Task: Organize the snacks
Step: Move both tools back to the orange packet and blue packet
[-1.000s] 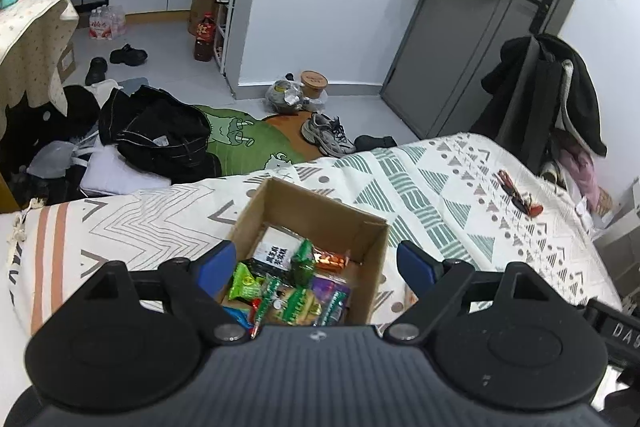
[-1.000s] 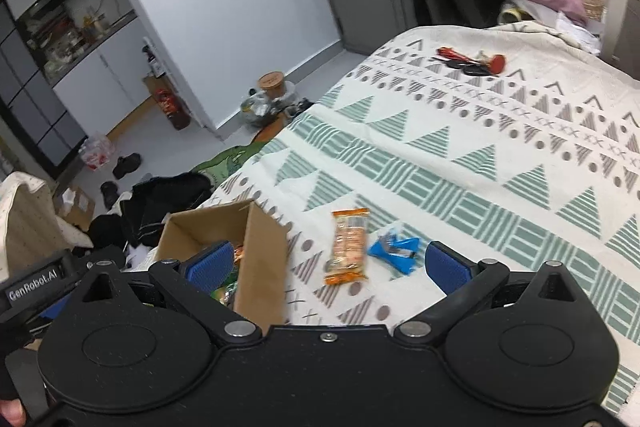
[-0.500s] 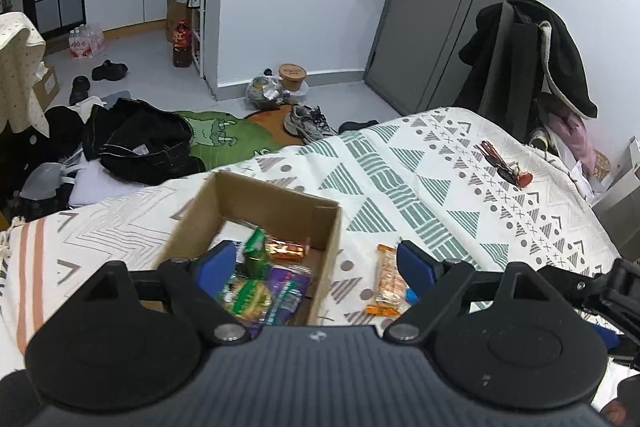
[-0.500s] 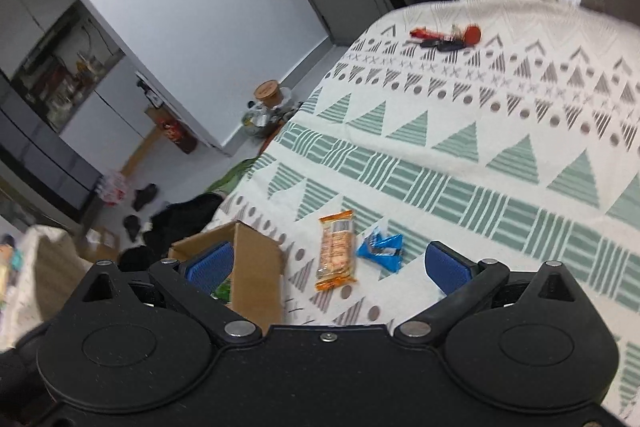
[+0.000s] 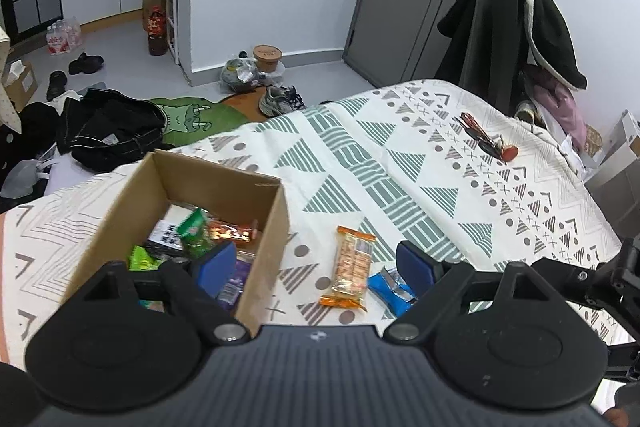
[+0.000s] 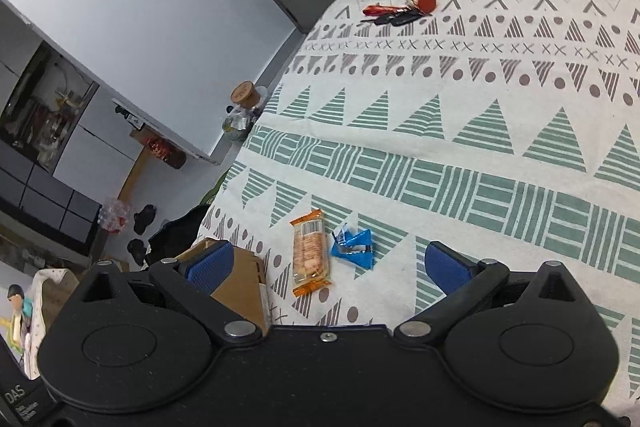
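Two snacks are left on the patterned bed cover (image 5: 400, 163): an orange-wrapped bar (image 5: 352, 269) and, just to its right, a small blue packet (image 5: 390, 289). Both lie just right of the open cardboard box (image 5: 264, 227), in which several wrappers are already gathered. In the right wrist view the orange-wrapped bar (image 6: 310, 253) and the blue packet (image 6: 354, 247) are seen side by side, close but apparently not touching.

The left hand-held gripper (image 5: 316, 263) is held with its jaws spread wide and nothing between them; its left fingertip is over the box opening, its right over the blue packet. The right hand-held gripper (image 6: 326, 265) is likewise spread and empty, with both loose snacks framed between its fingers.

Several risks can be judged from here. Because the two snacks lie so close, both could be caught in one closing, or one could be nudged away. The bar's glossy wrapper could slip if it is pinched only at an end. The soft cover could be gathered into the grip. The box wall could be knocked during the transfer.
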### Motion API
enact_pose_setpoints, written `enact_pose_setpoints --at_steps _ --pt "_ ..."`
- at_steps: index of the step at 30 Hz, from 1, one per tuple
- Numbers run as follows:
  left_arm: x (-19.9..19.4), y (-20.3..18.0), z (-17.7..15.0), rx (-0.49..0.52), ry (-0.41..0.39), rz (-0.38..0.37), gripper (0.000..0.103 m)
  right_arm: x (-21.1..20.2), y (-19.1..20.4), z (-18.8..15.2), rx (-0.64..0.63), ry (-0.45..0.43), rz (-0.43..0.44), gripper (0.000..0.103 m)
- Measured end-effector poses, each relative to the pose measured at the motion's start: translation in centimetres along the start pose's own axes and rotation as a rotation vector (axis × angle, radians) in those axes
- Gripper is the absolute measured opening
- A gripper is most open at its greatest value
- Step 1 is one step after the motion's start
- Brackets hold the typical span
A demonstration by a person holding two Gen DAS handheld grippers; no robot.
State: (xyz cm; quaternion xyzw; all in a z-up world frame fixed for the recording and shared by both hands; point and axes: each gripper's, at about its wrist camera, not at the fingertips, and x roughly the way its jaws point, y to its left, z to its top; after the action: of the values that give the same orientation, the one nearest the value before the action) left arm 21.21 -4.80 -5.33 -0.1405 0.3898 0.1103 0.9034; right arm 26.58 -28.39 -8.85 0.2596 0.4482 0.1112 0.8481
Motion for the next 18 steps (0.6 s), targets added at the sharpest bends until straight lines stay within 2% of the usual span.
enact_pose_setpoints --at_steps 7,12,18 --pt "2.4 -1.5 -0.6 0.005 0.038 -0.006 0.084 1.9 -1.5 0.6 0.043 0.032 -0.001 0.100" --pt "4.3 -2.3 -1.1 0.005 0.063 -0.006 0.080 4.0 -2.6 0.9 0.086 0.086 0.001 0.091" --pt "6.9 -2.8 -1.5 -0.004 0.101 -0.007 0.075 6.3 -3.1 1.1 0.120 0.127 -0.003 0.085"
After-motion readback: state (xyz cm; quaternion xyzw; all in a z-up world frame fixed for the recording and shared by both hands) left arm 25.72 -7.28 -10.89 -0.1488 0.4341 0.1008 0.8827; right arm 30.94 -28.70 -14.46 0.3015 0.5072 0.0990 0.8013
